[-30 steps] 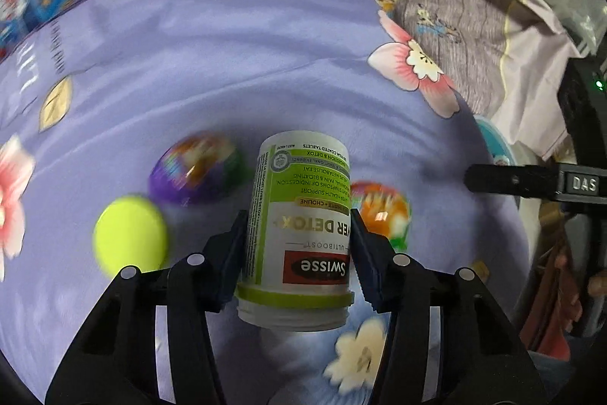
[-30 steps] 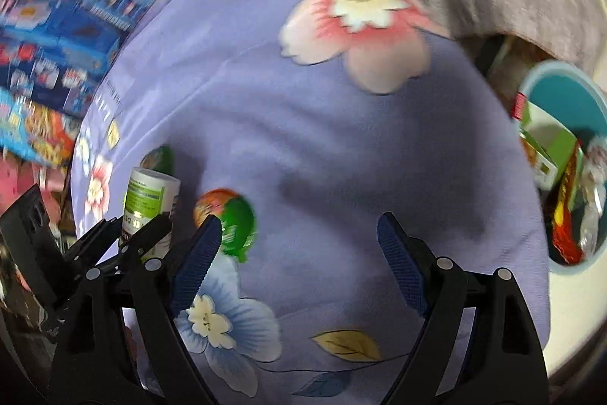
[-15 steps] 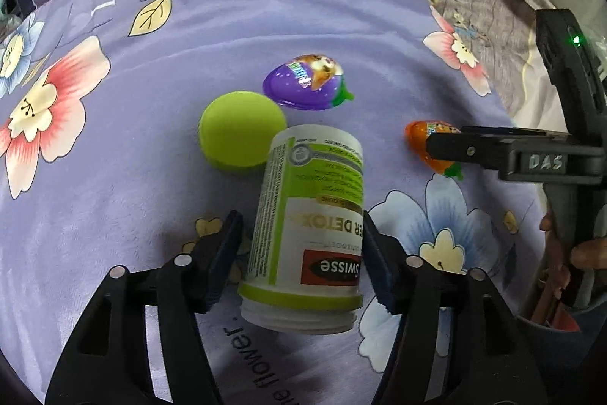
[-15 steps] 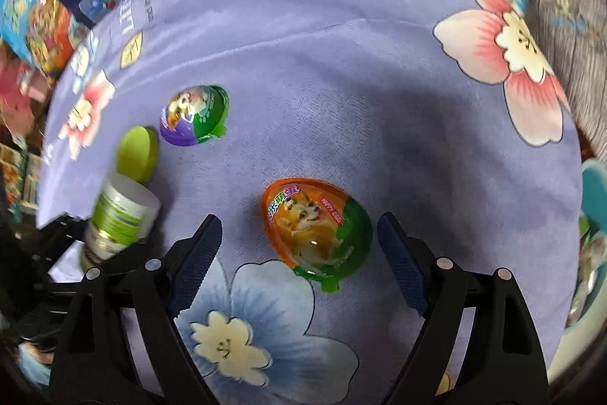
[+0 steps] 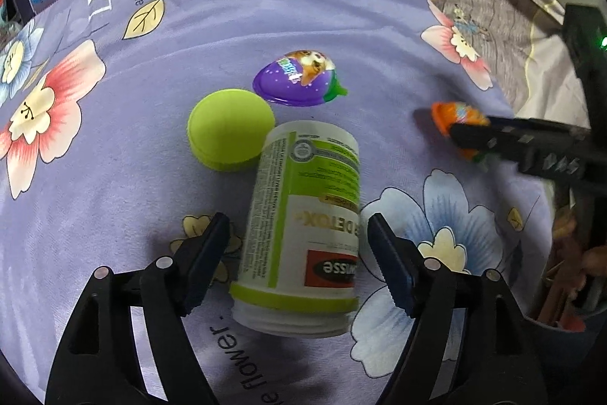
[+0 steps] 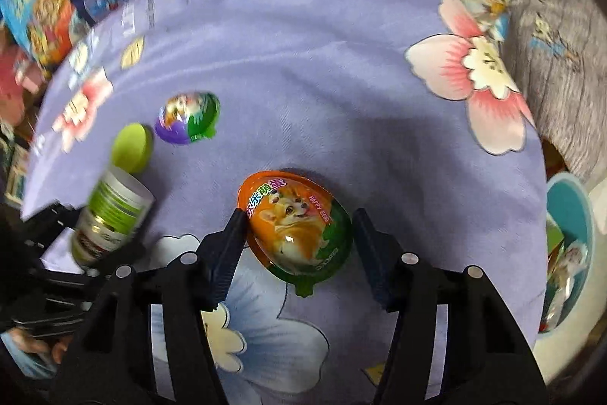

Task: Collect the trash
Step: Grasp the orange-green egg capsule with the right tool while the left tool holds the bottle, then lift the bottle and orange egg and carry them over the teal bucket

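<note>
On the purple flowered bedspread (image 6: 303,71), my right gripper (image 6: 296,245) is closing around the orange-and-green toy egg (image 6: 296,234), its left pad about touching the shell and the right one just clear, while my left gripper (image 5: 297,249) is opening with gaps on both sides of the lidless supplement bottle (image 5: 303,226) lying between its fingers. To do this well, I judge I should centre the egg's widest part between the pads before squeezing, since its rounded shell may squirt out. The teal bin (image 6: 569,215) waits at the right edge.
</note>
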`<state>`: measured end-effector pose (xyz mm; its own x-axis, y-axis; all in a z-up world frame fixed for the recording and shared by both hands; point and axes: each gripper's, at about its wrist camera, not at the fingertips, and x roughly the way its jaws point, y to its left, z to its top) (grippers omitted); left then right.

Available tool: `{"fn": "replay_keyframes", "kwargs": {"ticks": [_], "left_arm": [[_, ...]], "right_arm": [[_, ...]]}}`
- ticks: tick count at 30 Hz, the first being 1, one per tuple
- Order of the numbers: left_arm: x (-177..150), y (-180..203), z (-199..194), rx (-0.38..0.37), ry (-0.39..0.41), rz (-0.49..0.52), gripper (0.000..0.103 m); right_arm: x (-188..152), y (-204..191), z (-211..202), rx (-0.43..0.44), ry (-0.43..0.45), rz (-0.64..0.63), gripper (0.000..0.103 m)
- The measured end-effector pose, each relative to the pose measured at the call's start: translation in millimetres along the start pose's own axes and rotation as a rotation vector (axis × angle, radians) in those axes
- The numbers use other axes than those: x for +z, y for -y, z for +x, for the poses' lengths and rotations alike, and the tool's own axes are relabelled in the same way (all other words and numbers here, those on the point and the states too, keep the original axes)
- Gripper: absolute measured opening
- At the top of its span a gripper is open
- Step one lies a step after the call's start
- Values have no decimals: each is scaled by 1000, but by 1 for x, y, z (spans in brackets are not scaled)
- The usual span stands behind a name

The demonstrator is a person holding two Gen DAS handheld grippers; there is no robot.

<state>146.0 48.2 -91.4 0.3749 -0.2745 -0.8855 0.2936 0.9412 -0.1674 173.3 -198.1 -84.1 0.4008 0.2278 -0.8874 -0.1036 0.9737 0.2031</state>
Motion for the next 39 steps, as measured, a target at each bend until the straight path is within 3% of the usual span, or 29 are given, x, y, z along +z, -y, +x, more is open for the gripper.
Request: {"fn": "replay_keyframes", "kwargs": {"ticks": [1,11,19,29,39], "left_arm": [[-1,3,-1,6,2,8,53],[13,41,-20,27,40,66,52],[36,101,-24,-17,57,161,52],[70,223,-6,-140,48,346,52],[71,336,34,-211,-31,494,52]], "right_arm": [[-2,6,-7,11,10,18,55],[-10,55,-52,30,106,120,55],[-27,123,-95,33,188,247,55],[-76,235,-157,-56,304,447,55],[-128,325,-163,-69,292,619,56]]}}
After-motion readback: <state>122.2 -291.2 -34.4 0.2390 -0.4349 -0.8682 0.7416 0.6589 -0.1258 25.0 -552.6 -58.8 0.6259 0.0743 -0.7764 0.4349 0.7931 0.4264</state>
